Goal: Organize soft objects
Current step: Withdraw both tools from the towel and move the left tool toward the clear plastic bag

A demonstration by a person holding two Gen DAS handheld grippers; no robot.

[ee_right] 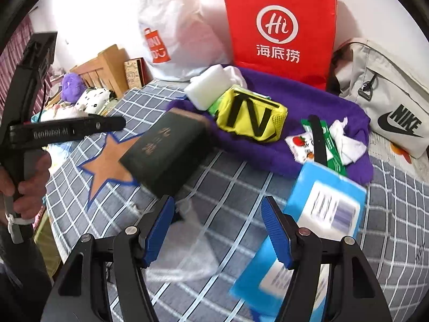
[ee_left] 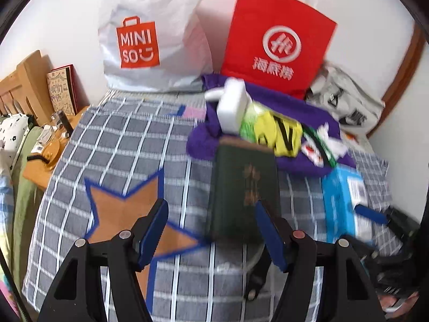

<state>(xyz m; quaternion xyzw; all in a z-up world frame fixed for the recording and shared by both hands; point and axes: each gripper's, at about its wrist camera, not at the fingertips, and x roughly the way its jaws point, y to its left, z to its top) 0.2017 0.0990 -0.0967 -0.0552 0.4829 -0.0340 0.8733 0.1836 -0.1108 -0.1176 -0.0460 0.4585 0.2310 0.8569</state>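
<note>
A home bedroom, it seems: a checked bedspread covers a bed with a wooden headboard, shopping bags leaning against the wall.

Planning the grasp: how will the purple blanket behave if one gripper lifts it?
The purple blanket looks fuzzy and lies in soft folds, so it will probably droop rather than hold shape. The yellow pouch and white sponge rest on it, so they would likely slide off.
</note>
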